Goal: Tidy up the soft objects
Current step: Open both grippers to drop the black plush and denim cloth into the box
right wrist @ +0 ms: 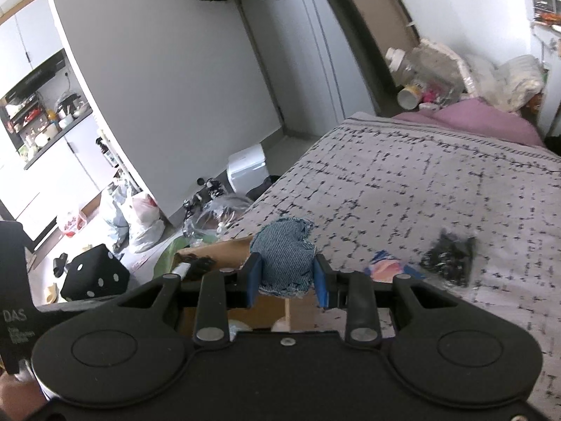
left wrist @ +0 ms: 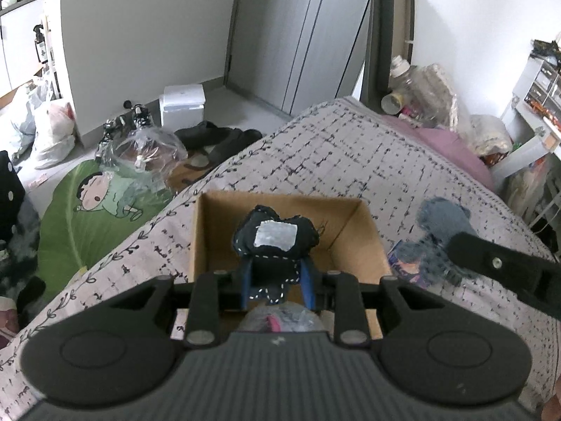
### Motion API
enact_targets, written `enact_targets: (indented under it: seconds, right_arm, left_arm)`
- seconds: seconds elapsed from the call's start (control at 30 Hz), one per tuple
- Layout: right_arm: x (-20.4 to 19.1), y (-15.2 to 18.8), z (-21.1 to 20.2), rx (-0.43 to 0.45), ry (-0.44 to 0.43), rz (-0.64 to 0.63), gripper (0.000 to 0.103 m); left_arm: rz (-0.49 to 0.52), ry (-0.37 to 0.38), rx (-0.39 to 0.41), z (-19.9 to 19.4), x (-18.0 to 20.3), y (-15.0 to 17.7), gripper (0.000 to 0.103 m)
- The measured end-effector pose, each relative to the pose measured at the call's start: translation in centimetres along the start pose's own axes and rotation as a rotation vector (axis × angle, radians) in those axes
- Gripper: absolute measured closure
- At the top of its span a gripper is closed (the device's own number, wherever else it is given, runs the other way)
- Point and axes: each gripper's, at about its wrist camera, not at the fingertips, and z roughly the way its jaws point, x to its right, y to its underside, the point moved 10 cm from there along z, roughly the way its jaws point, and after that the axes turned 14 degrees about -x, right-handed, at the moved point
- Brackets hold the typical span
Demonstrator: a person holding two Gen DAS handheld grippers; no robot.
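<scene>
While the left gripper [left wrist: 277, 282] is closed on a dark navy stitched fabric toy with a white square patch [left wrist: 275, 242], it holds this toy above the open brown cardboard box [left wrist: 368, 242] that stands on the bed with the grey cross-patterned cover [left wrist: 350, 147]. To the right, the right gripper [right wrist: 288, 275] is closed on a blue denim stuffed pouch with frayed edges [right wrist: 284, 254], just beside the right wall of the box. Further right, a small colourful flat packet [right wrist: 384, 266] and a black rough fabric piece [right wrist: 448, 256] lie on the bed cover, near each other.
</scene>
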Motion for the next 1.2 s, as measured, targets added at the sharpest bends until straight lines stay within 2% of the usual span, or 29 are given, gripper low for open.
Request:
enact_targets:
  seconds: [0.23, 0.33, 0.47, 0.7, 0.83, 0.93, 1.03, 1.13, 1.2]
  right_arm:
    - [-1.6, -0.2, 2.3, -0.037, -0.012, -0.025, 0.072]
    - [-1.8, -0.2, 3.1, -0.057, -0.007, -0.038, 0.072]
    - [-1.8, 0.0, 3.7, -0.073, -0.004, -0.042, 0.072]
    - [-1.6, -0.4, 4.2, -0.076, -0.021, -0.047, 0.072]
    - [-1.9, -0.6, 4.6, -0.078, -0.027, -0.052, 0.071]
    - [-2.3, -0.8, 4.3, -0.056, -0.043, -0.06, 0.067]
    - [-2.4, -0.7, 3.8, -0.043, -0.055, -0.07, 0.049]
    - [-2.1, -0.2, 3.4, -0.041, -0.054, -0.069, 0.048]
    - [-1.8, 0.1, 3.0, -0.042, -0.056, -0.064, 0.044]
  left_arm:
    - [-0.012, -0.019, -0.024, 1.0, -0.6, 0.1, 0.075]
    - [-0.034, -0.016, -0.036, 1.3, -0.9, 0.0, 0.07]
    - [-0.055, -0.005, -0.041, 1.1, -1.1, -0.1, 0.05]
    - [-0.058, -0.007, 0.016, -1.3, -1.5, -0.7, 0.037]
    - [-0.068, -0.014, 0.044, -2.3, -2.1, -0.9, 0.034]
    - [-0.077, -0.017, 0.053, -2.9, -2.7, -0.9, 0.033]
    - [-0.093, -0.015, 0.052, -3.2, -3.1, -0.8, 0.03]
    - [-0.109, -0.004, 0.051, -3.6, -3.3, -0.6, 0.025]
    - [-0.114, 0.004, 0.058, -3.9, -3.2, -0.6, 0.025]
